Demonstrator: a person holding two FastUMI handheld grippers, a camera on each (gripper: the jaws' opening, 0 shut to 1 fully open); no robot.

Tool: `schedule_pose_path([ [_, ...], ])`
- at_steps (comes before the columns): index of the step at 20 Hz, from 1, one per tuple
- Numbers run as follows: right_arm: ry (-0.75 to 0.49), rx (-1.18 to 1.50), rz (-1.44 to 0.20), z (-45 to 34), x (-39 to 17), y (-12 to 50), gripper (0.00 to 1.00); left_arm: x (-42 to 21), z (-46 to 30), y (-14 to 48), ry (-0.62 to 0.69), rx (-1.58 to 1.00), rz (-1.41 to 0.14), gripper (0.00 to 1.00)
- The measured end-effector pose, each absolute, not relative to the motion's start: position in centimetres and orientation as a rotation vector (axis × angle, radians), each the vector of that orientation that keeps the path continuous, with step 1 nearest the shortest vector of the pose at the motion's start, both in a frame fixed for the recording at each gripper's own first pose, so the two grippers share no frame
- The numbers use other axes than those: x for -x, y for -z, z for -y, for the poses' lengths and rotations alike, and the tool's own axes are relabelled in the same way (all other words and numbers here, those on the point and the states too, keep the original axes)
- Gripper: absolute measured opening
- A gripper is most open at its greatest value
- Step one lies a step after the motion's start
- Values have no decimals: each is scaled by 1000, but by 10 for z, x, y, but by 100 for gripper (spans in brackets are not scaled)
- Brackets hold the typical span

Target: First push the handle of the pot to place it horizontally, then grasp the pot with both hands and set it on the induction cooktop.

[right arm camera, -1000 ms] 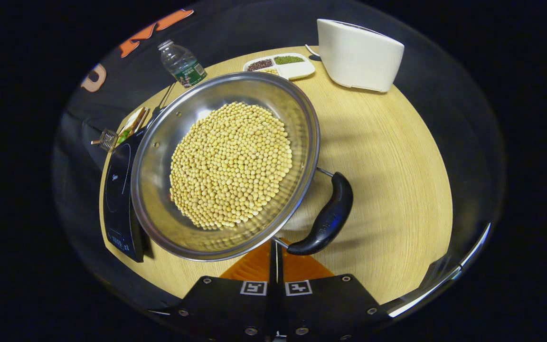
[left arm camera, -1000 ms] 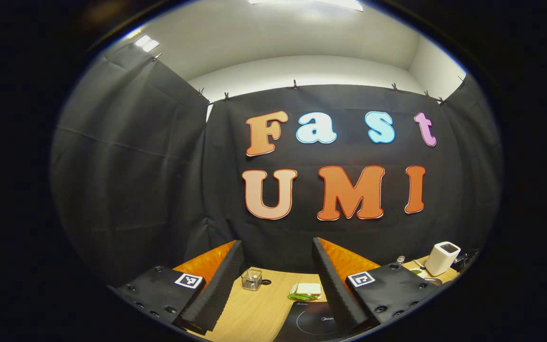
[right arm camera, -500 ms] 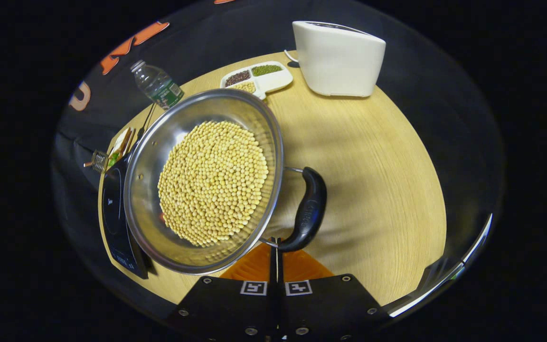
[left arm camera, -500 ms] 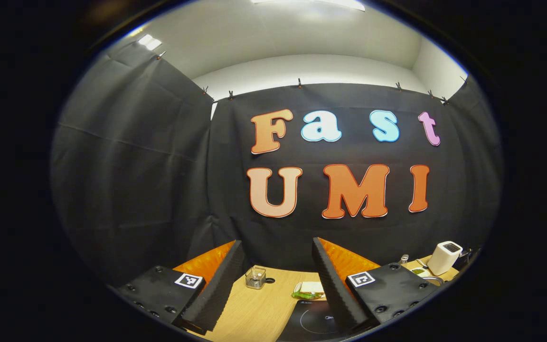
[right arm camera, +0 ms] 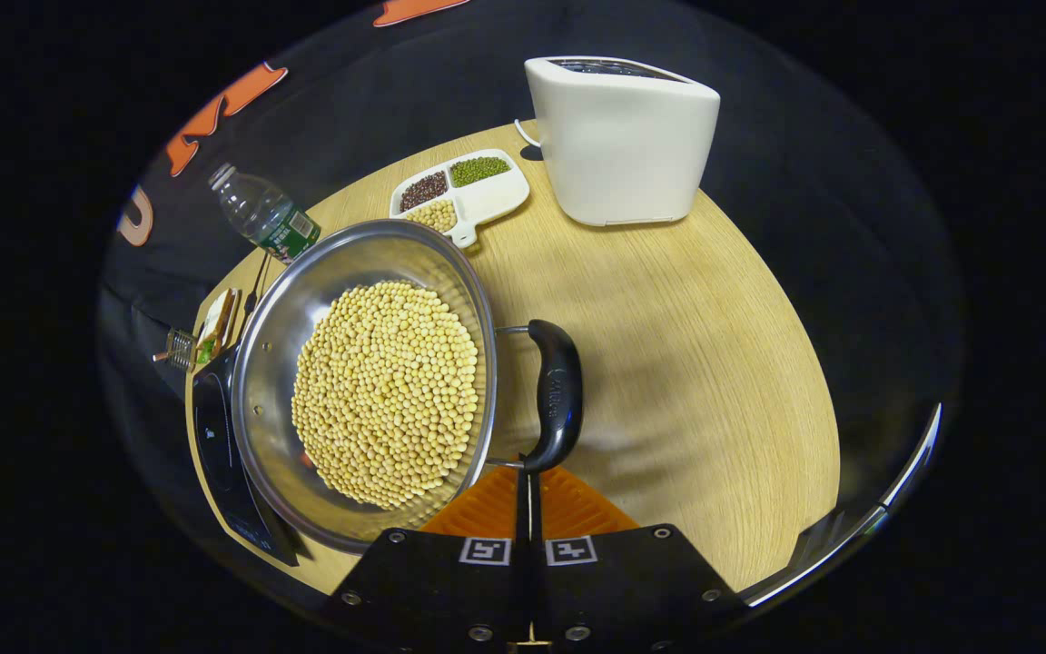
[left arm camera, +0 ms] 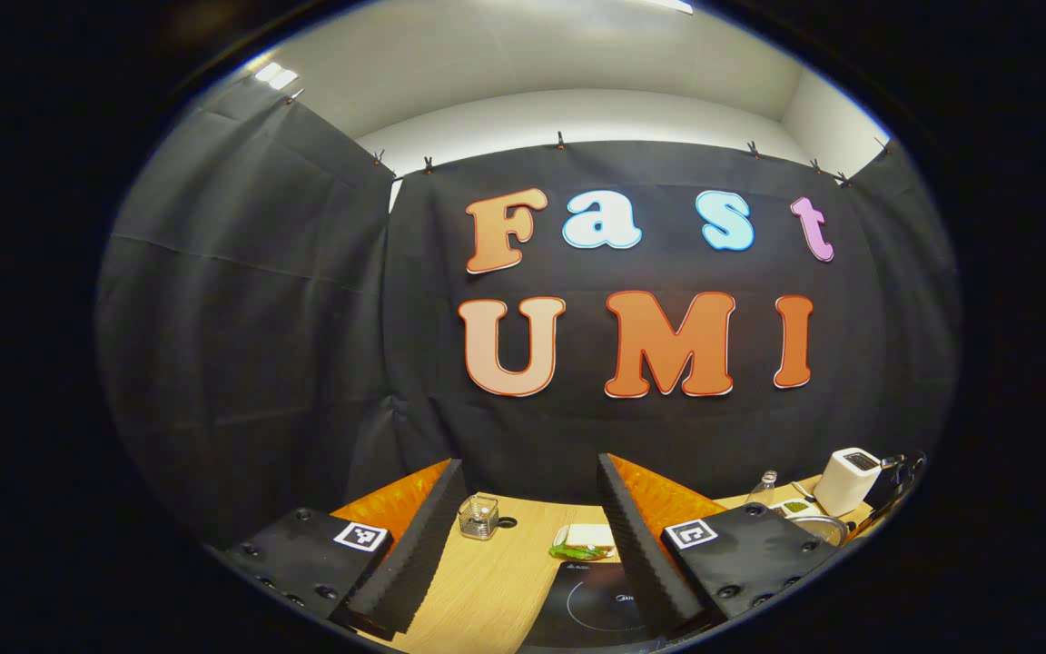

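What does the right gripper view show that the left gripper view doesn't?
Right gripper view: yellow soybeans filling the round steel pot, its curved black handle, and the shut right tongs at the handle's near end. Left gripper view: the open left tongs and the white ceiling. Both: white toaster, black induction cooktop, clear plastic bottle, wooden table.
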State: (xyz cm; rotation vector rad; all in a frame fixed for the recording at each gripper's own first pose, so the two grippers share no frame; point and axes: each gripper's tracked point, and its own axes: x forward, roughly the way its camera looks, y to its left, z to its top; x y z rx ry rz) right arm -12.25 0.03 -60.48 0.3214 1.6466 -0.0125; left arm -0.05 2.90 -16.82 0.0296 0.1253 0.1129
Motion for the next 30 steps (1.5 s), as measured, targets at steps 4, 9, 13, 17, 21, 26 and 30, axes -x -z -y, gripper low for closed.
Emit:
schedule_pose_path([
  [4, 37, -312, -1639, 3, 109, 611, 0, -1, -22, 177, -94, -36, -148, 98],
  [9, 68, -301, -1623, 9, 95, 622, 0, -1, -18, 171, -99, -58, -123, 97],
  [13, 80, -289, -1613, 13, 92, 632, 0, -5, -8, 167, -107, -74, -90, 97],
  [17, 77, -237, -1564, 20, 88, 628, 1, -20, 35, 179, -44, -72, -83, 95],
  [21, 58, -180, -1507, 27, 86, 610, 19, -35, 87, 215, 52, -79, -162, 98],
  [26, 44, -169, -1414, 26, 73, 585, 51, -47, 151, 270, 182, -70, -301, 98],
  [30, -9, -199, -1366, 11, 60, 569, 68, -60, 191, 325, 253, -52, -451, 96],
])
